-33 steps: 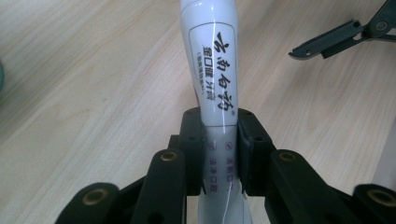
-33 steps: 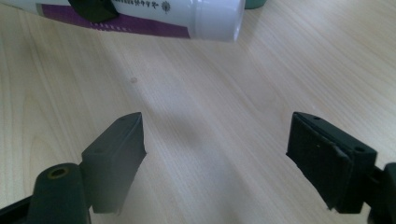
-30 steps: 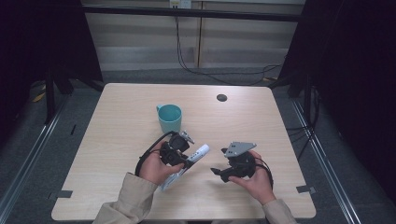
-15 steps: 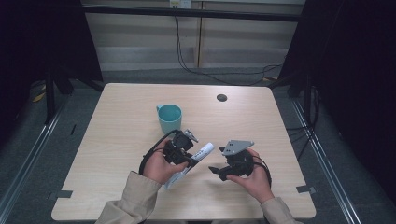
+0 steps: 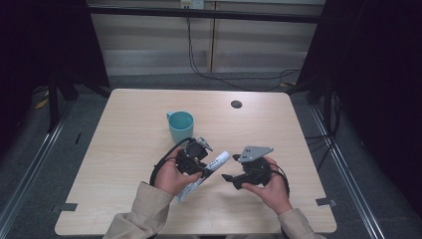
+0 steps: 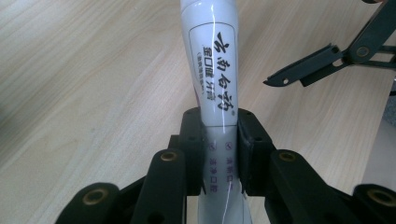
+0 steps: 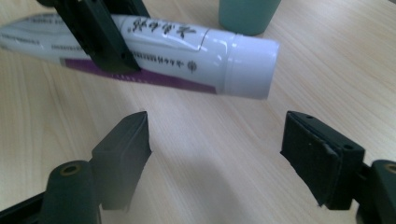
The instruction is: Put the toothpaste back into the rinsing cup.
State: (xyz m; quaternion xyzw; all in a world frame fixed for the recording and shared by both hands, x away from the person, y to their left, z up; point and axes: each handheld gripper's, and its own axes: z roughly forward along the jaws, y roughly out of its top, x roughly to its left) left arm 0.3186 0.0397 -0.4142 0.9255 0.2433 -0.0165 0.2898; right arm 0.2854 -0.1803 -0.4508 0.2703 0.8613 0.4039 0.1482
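The tube [image 5: 209, 168] is white with a purple band and black print, and it is held up off the table [image 5: 124, 144], slanting, with its capped end toward the right gripper [image 5: 230, 178] and its flat tail over the person's left hand. The left gripper [image 6: 219, 154] is clenched on the tube's body behind the label, one pad on each side, which leaves the whole cap end free and steady for the other hand. In the right gripper view the cap [image 7: 252, 67] lies just beyond the right gripper's wide jaws, with nothing between them; they have just been closing a little, likely sizing up for a grip on the cap to twist it off. A teal cup [image 5: 180, 125] stands upright on the table just behind the tube, apart from both grippers, probably waiting to receive something.
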